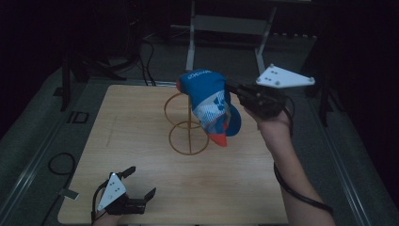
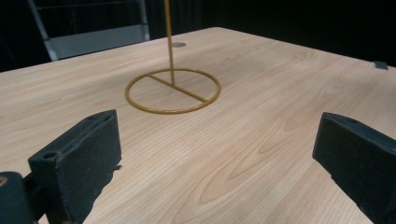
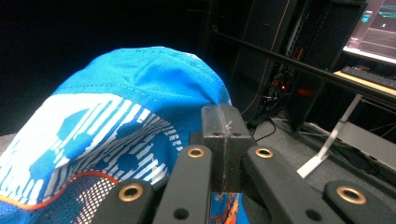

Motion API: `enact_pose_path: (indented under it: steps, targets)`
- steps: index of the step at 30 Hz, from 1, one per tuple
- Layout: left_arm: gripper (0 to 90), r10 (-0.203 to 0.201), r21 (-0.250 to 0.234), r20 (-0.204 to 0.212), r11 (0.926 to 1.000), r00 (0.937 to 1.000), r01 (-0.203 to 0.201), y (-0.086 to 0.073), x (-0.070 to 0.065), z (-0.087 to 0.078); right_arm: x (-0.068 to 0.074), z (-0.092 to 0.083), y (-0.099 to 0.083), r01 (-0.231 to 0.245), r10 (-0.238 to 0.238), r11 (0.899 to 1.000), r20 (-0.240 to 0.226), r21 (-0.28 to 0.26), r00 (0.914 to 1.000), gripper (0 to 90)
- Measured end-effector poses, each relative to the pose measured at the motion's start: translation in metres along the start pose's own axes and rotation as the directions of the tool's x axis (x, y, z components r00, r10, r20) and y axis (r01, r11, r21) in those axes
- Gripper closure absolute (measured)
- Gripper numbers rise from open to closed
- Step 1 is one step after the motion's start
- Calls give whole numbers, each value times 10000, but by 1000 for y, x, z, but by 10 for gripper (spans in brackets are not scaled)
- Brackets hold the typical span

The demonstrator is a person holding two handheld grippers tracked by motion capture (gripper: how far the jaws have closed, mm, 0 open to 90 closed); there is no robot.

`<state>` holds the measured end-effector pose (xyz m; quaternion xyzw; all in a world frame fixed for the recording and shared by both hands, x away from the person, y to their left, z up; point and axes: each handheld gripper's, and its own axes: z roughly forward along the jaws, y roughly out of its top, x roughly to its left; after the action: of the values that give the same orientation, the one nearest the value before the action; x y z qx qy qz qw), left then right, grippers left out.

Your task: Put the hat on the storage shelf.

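Note:
A blue cap (image 1: 209,106) with white print and an orange brim edge hangs in the air over the gold wire stand (image 1: 188,137). It hides the top of the stand's rod. My right gripper (image 1: 237,93) is shut on the cap's right edge. In the right gripper view the jaws (image 3: 223,135) pinch the blue fabric (image 3: 140,102) tight. My left gripper (image 1: 142,181) stands open near the table's front left corner, low over the wood. In the left gripper view its wide-apart jaws (image 2: 217,154) hold nothing and face the stand's base ring (image 2: 173,91).
The light wooden table (image 1: 141,117) carries just the stand. A grey metal frame (image 1: 226,28) stands beyond the far edge. A black cable loop (image 1: 61,165) lies on the floor at the left. A lit monitor (image 3: 373,23) shows in the right gripper view.

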<state>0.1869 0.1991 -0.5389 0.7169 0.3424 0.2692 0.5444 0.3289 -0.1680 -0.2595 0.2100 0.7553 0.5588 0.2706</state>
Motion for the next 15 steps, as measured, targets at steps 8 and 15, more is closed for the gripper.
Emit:
enact_pose_path:
  steps: [8, 15]
  targets:
    - [16, 110, -248, -61, 9996, 9999, -112, 0, 3, -1, 5, 58, 14, 275, -290, 9974, 208, 673, 9994, 900]
    - [17, -104, -428, -26, 9990, 9999, 103, 0, 7, -3, 10, 96, 8, 283, -290, 9932, 44, 1130, 9996, 900]
